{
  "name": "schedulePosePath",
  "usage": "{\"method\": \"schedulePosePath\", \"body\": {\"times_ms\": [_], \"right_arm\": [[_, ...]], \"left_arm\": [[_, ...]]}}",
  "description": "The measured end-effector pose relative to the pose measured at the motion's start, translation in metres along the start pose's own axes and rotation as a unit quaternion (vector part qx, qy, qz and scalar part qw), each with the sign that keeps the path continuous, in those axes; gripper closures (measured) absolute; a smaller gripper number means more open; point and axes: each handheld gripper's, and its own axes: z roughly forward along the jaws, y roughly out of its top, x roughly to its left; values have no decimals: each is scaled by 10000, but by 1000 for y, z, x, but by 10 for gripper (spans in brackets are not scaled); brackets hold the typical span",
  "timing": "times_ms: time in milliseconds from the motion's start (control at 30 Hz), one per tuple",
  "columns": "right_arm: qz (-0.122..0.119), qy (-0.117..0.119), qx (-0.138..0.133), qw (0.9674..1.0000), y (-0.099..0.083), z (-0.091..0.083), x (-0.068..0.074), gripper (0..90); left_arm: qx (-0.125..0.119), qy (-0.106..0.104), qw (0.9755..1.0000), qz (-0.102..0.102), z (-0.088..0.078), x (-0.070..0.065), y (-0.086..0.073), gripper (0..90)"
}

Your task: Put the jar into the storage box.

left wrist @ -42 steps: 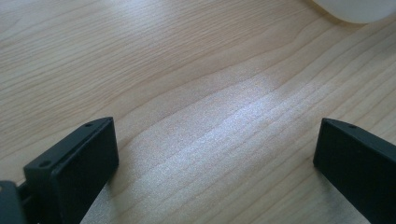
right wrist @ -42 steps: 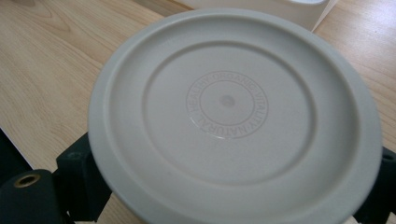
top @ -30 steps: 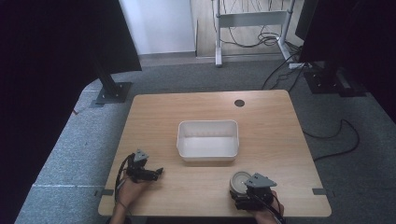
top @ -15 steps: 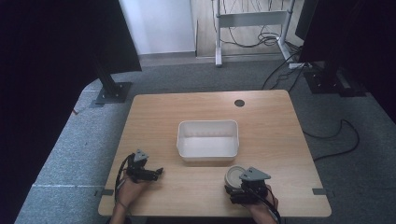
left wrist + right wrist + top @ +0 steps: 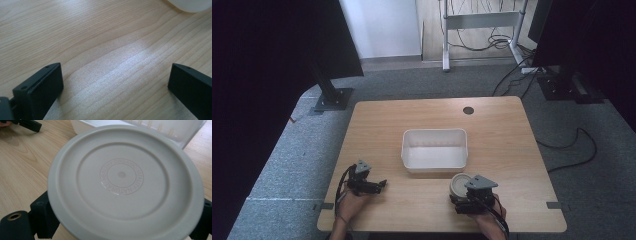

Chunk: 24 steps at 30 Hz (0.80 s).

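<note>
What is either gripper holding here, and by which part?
The right gripper has its jaws on opposite sides of a round white lidded container, gripping its sides below the lid rim. The left gripper is open over bare table, holding nothing.

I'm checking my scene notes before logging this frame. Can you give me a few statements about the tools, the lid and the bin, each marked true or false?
1. The right tool has a round white lid between its jaws. True.
2. The left tool grips a cup. False: its jaws stand wide apart over bare wood.
3. The white bin sits near the middle of the table. True.
4. The bin holds several objects. False: it looks empty.
5. The lid carries circular embossed lettering. True.
</note>
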Motion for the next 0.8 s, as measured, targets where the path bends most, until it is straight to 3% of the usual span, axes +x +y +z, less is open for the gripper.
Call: {"method": "schedulePosePath", "body": {"times_ms": [800], "right_arm": [[-188, 113, -100, 9997, 34, 22, 9, 92]], "left_arm": [[-2, -4, 10000, 0, 0, 0, 0, 0]]}}
